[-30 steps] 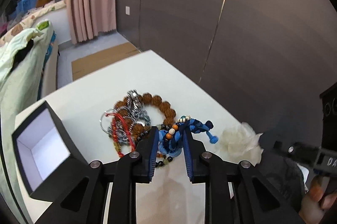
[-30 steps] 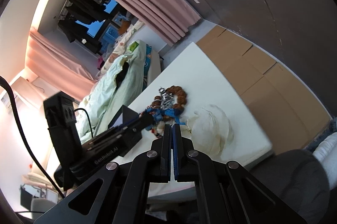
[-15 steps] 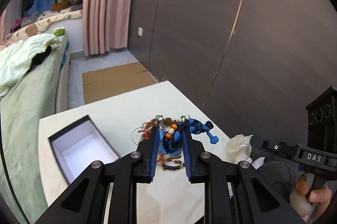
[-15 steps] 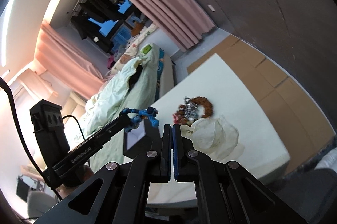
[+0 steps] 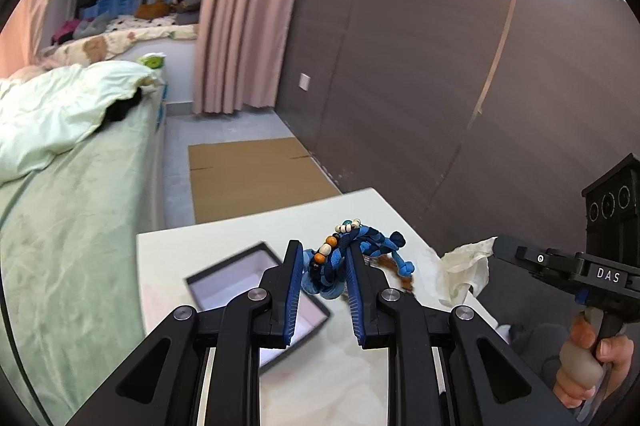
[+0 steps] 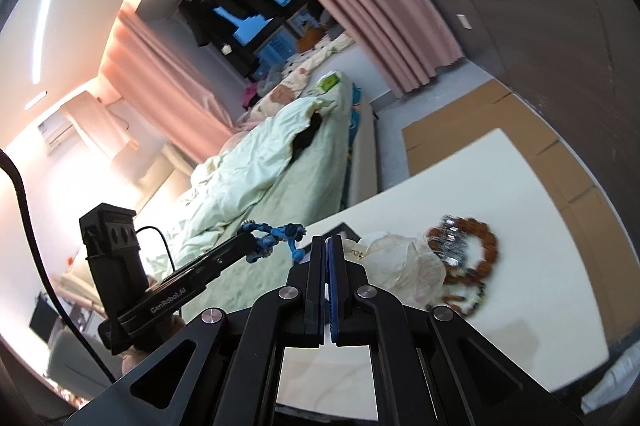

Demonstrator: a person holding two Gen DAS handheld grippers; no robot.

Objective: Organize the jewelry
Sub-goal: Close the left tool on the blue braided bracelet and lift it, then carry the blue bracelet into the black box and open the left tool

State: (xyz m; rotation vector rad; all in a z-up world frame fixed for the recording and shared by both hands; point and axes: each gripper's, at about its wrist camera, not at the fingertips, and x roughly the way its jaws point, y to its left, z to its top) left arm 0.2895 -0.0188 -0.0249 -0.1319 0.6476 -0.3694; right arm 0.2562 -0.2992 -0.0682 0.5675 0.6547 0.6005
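The white table [image 5: 224, 246] now sits lower in view and the open box [image 5: 240, 278] nearer: the left gripper [image 5: 322, 266], pinching the blue braided bracelet [image 5: 340, 254], has lifted it clear of the pile [image 6: 464, 254] (blurred, probably beads). The right gripper [image 6: 327, 258] stays pressed together, empty.

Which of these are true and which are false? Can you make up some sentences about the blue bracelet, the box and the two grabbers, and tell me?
1. The left gripper is holding the blue braided bracelet. True.
2. The right gripper is wide open. False: its jaws are shut with nothing between them.
3. The black box on the white table has its lid on. False: it is open and its white inside shows.
4. The brown bead bracelet lies on the table. True.
5. The blue bracelet is already inside the box. False: it is held up in the air.
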